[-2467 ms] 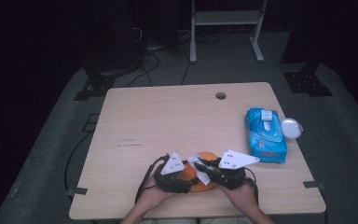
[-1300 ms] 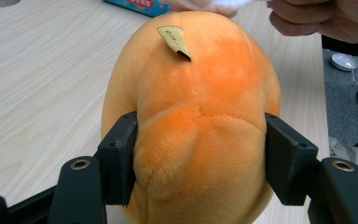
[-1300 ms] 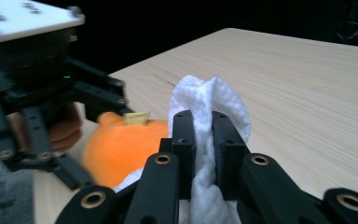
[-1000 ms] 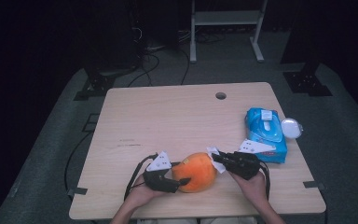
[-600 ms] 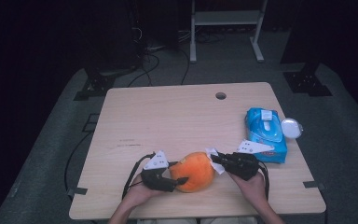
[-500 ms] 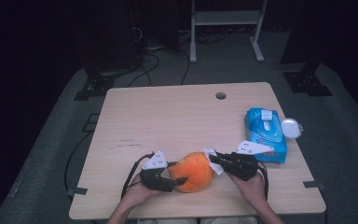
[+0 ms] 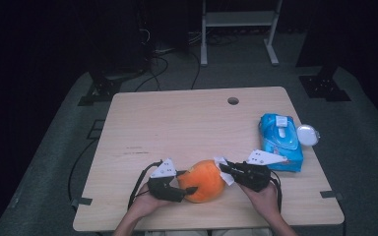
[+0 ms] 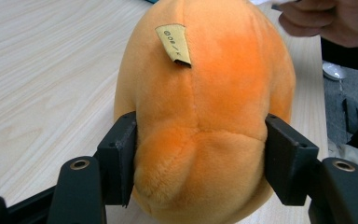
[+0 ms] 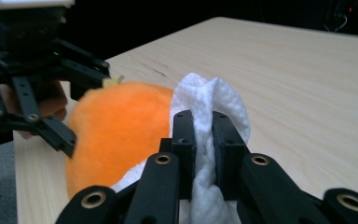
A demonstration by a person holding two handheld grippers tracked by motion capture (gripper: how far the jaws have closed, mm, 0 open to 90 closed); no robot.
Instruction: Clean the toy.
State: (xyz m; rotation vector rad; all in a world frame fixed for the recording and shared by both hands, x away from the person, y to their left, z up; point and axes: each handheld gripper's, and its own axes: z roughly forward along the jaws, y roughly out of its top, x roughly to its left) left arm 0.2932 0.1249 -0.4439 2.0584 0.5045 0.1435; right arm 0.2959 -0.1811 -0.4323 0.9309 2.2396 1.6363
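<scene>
An orange plush toy (image 7: 205, 180) rests on the wooden table (image 7: 187, 123) near its front edge. My left gripper (image 7: 189, 181) is shut on it, one black pad pressed into each side of the toy (image 8: 200, 126); a small tan tag (image 8: 173, 44) sticks out of its seam. From the right, my right gripper (image 7: 225, 169) is shut on a folded white wipe (image 9: 212, 116) and holds it against the toy (image 9: 116, 126). The left gripper (image 9: 51, 98) stands beyond the toy in the right gripper view.
A blue pack of wipes (image 7: 280, 141) lies at the table's right edge, with a round white lid (image 7: 308, 134) beside it. A cable hole (image 7: 233, 101) sits near the far edge. Stands and cables fill the dark floor behind.
Since the earliest frame the two grippers have parted, the left to the toy's left side and the right to its right. Over the last second the right gripper edged in toward the toy.
</scene>
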